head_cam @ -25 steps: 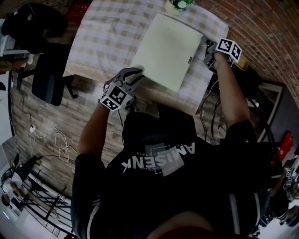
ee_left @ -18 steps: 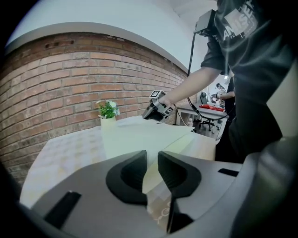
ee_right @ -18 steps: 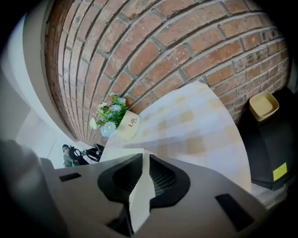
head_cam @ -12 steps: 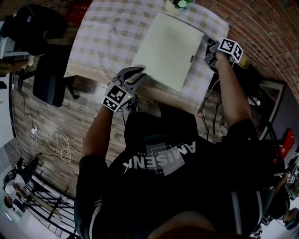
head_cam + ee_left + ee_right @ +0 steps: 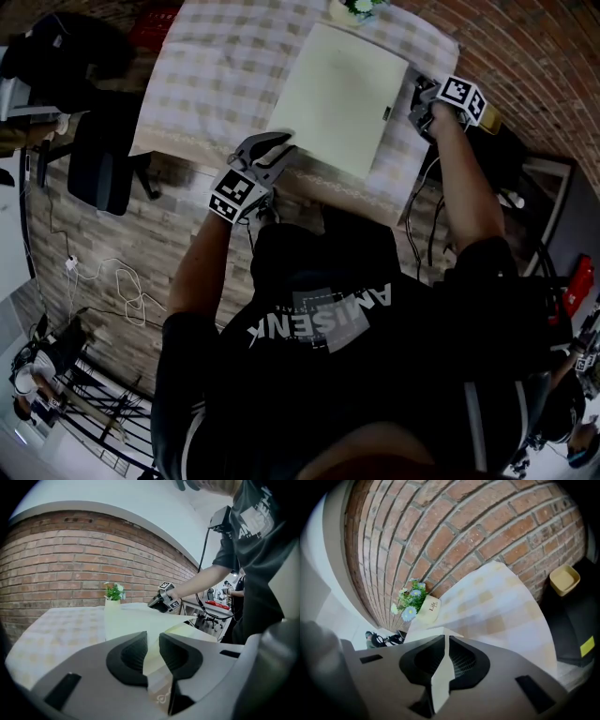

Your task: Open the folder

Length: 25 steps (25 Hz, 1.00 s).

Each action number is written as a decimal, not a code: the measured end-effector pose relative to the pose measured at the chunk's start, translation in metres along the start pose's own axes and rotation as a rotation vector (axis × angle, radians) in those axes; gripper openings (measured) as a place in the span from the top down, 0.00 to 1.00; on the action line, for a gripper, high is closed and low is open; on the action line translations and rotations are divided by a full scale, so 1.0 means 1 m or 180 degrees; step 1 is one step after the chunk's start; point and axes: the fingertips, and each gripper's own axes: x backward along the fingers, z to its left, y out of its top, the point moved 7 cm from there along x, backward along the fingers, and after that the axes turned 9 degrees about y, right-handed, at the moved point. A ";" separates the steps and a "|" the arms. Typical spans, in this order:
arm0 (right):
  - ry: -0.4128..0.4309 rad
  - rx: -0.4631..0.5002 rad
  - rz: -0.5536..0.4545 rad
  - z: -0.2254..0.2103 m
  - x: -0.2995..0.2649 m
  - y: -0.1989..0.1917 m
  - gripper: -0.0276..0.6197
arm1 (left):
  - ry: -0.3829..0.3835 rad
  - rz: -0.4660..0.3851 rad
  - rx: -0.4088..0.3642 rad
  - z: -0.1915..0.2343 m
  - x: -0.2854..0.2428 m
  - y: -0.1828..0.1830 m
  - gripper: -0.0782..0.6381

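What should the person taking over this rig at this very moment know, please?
Left gripper: jaws on the near corner of the folder, apparently gripping the cover, which looks slightly raised there.
Right gripper: closed on a thin edge at the folder's right side.
Folder: lies on the checked tablecloth, with a flower pot beyond it.
Done: both grips set; cover parted at the near corner.
Left: swing the cover fully open.

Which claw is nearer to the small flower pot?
Right. The right claw grips the folder edge toward the flower pot; the left claw grips the opposite corner, farther off.
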 end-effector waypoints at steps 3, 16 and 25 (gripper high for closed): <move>-0.0040 0.0127 -0.0003 0.004 0.001 -0.002 0.88 | 0.0023 -0.0011 0.0099 0.002 -0.002 -0.005 0.80; 0.0084 0.0805 0.0504 0.036 -0.011 -0.028 0.88 | 0.0320 -0.0173 0.1131 0.026 0.007 -0.024 0.81; 0.0037 0.0872 0.0694 0.049 -0.031 -0.044 0.89 | 0.1054 -0.0681 0.2738 0.053 0.037 -0.061 0.82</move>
